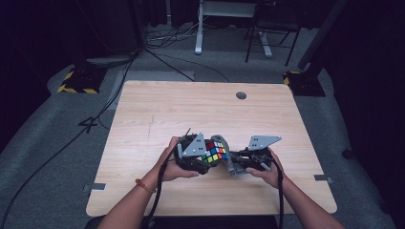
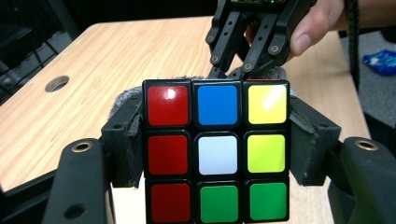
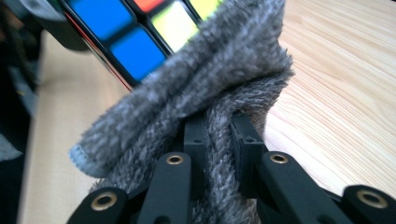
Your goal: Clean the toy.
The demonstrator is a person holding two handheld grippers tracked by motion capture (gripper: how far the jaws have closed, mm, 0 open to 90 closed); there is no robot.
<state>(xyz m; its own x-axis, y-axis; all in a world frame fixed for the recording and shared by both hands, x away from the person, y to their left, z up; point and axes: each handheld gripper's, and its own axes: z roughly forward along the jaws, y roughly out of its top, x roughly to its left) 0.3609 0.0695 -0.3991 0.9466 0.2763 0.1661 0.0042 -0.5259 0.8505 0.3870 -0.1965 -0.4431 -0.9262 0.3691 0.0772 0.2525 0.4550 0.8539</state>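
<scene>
A colour-tiled puzzle cube [image 2: 217, 151] sits squeezed between the pads of my left gripper [image 2: 217, 144], red, white, blue, yellow and green tiles facing its camera. In the high view the cube [image 1: 215, 151] is held just above the table's near half, with the left gripper [image 1: 193, 155] on its left. My right gripper [image 3: 219, 135] is shut on a fold of grey fluffy cloth [image 3: 210, 84], which lies against the cube's [image 3: 116, 32] blue and yellow tiles. From the left gripper view the right gripper [image 2: 247, 70] comes in behind the cube, grey cloth [image 2: 123, 95] peeking round its edges.
The light wooden table [image 1: 157, 109] has a round cable hole [image 1: 241, 95] near its far edge. Cables, a desk frame and yellow-black weighted feet [image 1: 79, 81] stand on the grey floor beyond. A blue packet [image 2: 380, 60] lies on the floor off the table.
</scene>
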